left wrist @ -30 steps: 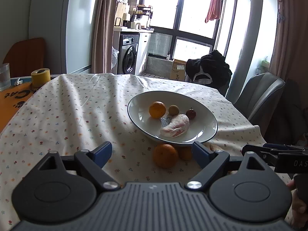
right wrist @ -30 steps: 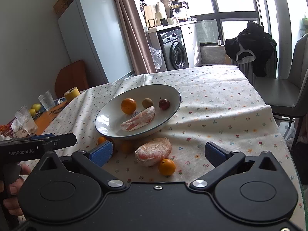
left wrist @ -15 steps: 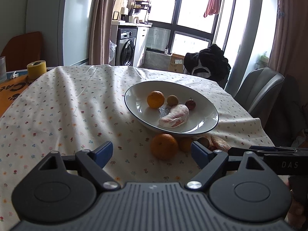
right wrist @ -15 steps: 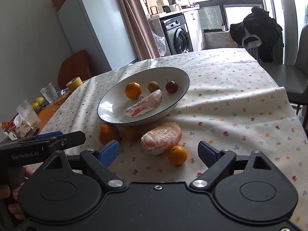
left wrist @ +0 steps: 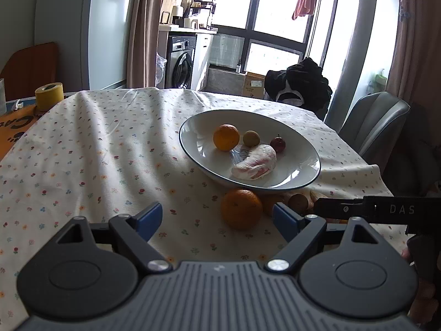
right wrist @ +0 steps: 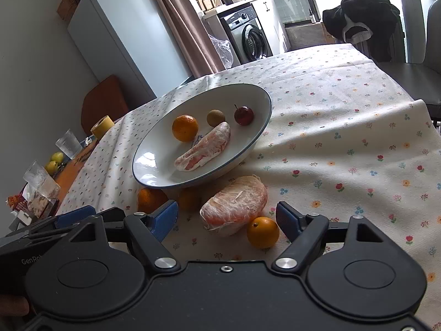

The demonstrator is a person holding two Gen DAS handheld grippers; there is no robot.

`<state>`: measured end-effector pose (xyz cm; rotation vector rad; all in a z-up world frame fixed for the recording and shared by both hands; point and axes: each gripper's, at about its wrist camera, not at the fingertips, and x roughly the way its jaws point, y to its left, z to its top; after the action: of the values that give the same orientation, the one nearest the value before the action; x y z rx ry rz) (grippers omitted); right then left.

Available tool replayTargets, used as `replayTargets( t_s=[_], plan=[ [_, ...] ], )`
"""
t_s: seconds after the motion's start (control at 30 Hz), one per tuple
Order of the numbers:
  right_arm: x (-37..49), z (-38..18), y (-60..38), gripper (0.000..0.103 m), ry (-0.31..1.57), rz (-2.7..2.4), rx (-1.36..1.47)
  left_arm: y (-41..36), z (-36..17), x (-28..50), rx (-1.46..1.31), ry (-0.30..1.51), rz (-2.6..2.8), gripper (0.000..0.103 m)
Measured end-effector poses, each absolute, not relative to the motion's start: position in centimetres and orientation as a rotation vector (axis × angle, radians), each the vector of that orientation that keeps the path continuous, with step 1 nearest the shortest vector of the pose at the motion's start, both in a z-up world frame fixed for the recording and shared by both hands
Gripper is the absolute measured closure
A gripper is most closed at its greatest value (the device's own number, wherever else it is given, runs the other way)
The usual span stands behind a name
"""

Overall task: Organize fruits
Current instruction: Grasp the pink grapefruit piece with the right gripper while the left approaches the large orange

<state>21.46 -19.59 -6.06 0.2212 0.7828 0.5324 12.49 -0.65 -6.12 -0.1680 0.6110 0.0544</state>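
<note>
Orange fruit (left wrist: pixel 241 213) is lying on the table (left wrist: pixel 91 160) outside the bowl (left wrist: pixel 308 176); you are lining up your left gripper (left wrist: pixel 217 219), fingers spread and empty. Your right gripper (right wrist: pixel 226 218), likewise spread, is framing the peeled pomelo piece (right wrist: pixel 234 204), needing closure.

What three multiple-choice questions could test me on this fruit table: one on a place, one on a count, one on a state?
1. Where is the small red fruit? A in the bowl; B on the tablecloth; C on a chair.
2. How many fruit pieces lie in the bowl? A two; B four; C seven.
3. How is the right gripper? A open, holding nothing; B shut on a spoon; C shut on a cup.

Answers: A, it sits near the bowl's far rim. B, the orange, greenish fruit, red fruit and pomelo segment. A, its jaws stand wide apart, gripping nothing.
</note>
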Motion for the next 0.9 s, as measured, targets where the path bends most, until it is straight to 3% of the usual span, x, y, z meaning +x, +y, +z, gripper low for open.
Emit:
replayTargets(
  t_s=[0.3, 0.4, 0.63, 0.9],
  plan=[
    [22.4, -6.8, -19.3, 0.04, 0.813, 0.516, 0.239, -0.6, -6.6, 13.4, -0.17, 0.613, 0.045, 0.018],
    [22.6, -6.9, -19.3, 0.05, 0.813, 0.51, 0.233, -0.7, -6.7, 13.8, -0.17, 0.616, 0.038, 0.019],
    [22.8, -7.0, -19.8, 0.055, 0.809, 0.525, 0.254, -1.2, -7.0, 14.5, -0.167, 0.622, 0.023, 0.021],
    [22.5, -6.7, -20.3, 0.056, 0.797, 0.522, 0.244, -1.8, -7.7, 15.6, -0.179, 0.653, -0.005, 0.038]
  ],
)
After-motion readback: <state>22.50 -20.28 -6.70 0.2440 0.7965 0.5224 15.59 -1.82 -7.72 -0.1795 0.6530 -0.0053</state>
